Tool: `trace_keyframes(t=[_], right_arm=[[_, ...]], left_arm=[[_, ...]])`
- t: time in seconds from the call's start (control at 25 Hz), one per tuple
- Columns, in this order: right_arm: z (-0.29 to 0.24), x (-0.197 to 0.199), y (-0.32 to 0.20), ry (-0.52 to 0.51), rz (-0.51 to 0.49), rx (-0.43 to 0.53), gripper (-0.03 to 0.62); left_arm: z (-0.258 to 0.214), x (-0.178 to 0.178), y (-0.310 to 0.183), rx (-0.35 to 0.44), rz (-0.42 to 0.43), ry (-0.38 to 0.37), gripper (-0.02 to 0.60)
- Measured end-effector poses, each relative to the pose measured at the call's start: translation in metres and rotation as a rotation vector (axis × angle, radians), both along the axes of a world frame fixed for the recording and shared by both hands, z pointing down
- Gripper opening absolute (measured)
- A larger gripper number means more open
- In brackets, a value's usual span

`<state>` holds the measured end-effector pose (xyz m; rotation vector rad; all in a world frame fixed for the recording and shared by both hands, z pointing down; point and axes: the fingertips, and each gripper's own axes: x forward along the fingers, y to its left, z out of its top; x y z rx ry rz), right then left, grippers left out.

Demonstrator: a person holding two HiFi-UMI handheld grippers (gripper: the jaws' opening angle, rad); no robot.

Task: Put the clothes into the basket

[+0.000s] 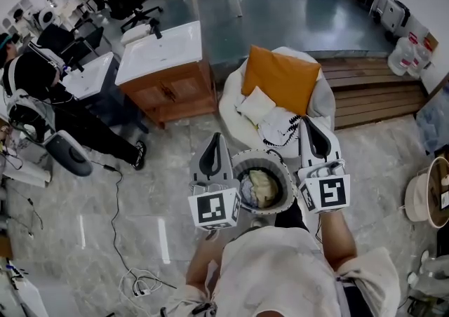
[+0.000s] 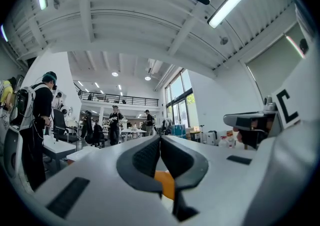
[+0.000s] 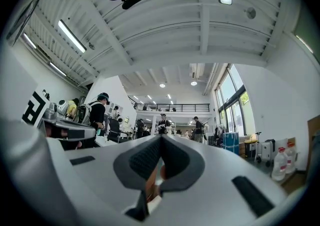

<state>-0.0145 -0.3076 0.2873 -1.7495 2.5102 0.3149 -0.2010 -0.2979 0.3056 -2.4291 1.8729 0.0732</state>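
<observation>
One white round armchair (image 1: 324, 102) stands on the marble floor (image 1: 140, 196) ahead of the person, with one wooden cabinet (image 1: 175, 92) under a white basin top to its left. On the chair lean one orange cushion (image 1: 282, 77) and one smaller white cushion (image 1: 256, 105). One white cloth with dark dotted edging (image 1: 280, 127) lies on the seat just in front of them. Nearer the person is one round basket (image 1: 283, 168). The clothes (image 1: 259, 188) lie inside it as a crumpled pale-yellow piece with darker cloth beside it; how many pieces there are cannot be counted. Two hand-held grippers flank the basket. The left hand-held gripper (image 1: 215, 137) (image 2: 160, 138) is just left of its rim, the right hand-held gripper (image 1: 307, 122) (image 3: 161, 138) just right of it. Both are clenched, their jaws pressed together on nothing.
</observation>
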Motion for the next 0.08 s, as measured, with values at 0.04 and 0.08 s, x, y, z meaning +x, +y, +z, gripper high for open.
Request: trace_keyframes(t=[0.04,0.08], right_arm=[[0.0003,0.0,0.0001,0.001,0.001,0.0,-0.012],[0.0005,0.0001,0.0003,0.002,0.003,0.001,-0.012]], left_arm=[[0.0004,0.0001,0.0001,-0.001,0.003,0.0,0.005],[0.0008,0.0002,0.0002,-0.002,0.006,-0.001,0.005]])
